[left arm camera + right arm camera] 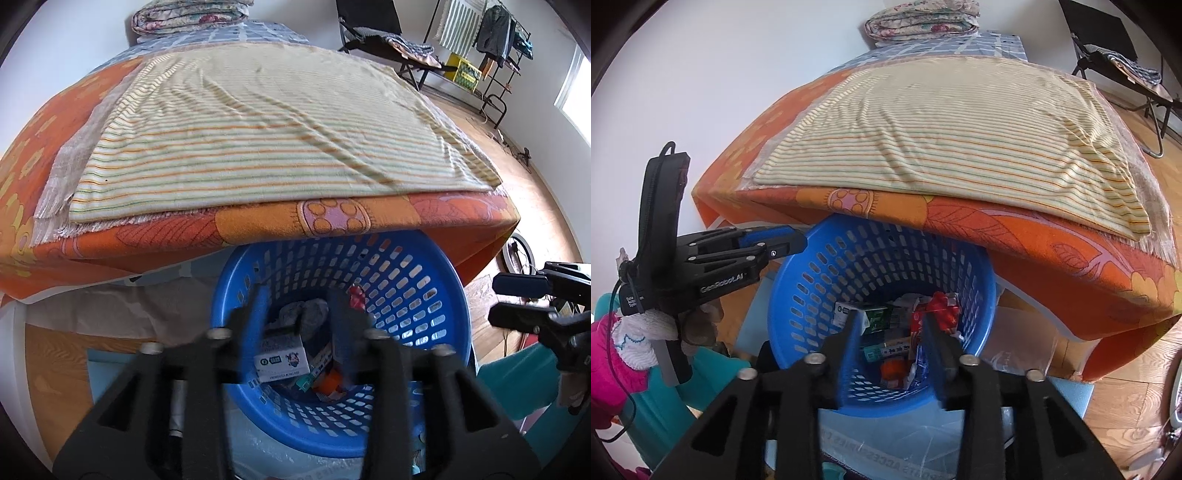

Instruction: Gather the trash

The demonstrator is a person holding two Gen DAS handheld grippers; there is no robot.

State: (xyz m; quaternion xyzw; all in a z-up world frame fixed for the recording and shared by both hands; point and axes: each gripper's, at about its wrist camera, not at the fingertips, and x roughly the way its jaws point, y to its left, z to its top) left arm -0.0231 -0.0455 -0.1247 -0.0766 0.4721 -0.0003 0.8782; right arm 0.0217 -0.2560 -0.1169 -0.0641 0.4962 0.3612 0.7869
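Note:
A blue perforated plastic basket (406,280) stands on the floor under the bed's edge; it also shows in the right wrist view (820,266). It holds several pieces of trash: a white carton (282,363), a red wrapper (942,308), a green-and-white box (875,317) and an orange piece (892,369). My left gripper (299,317) is open and empty above the basket's mouth; it also shows in the right wrist view (798,243). My right gripper (890,332) is open and empty over the basket; it also shows in the left wrist view (495,299).
A bed with an orange patterned cover (258,221) and a striped cloth (258,147) overhangs the basket. A folded quilt (188,16) lies at the bed's far end. A folding chair (373,33) and a clothes rack (491,48) stand on the wooden floor (535,192).

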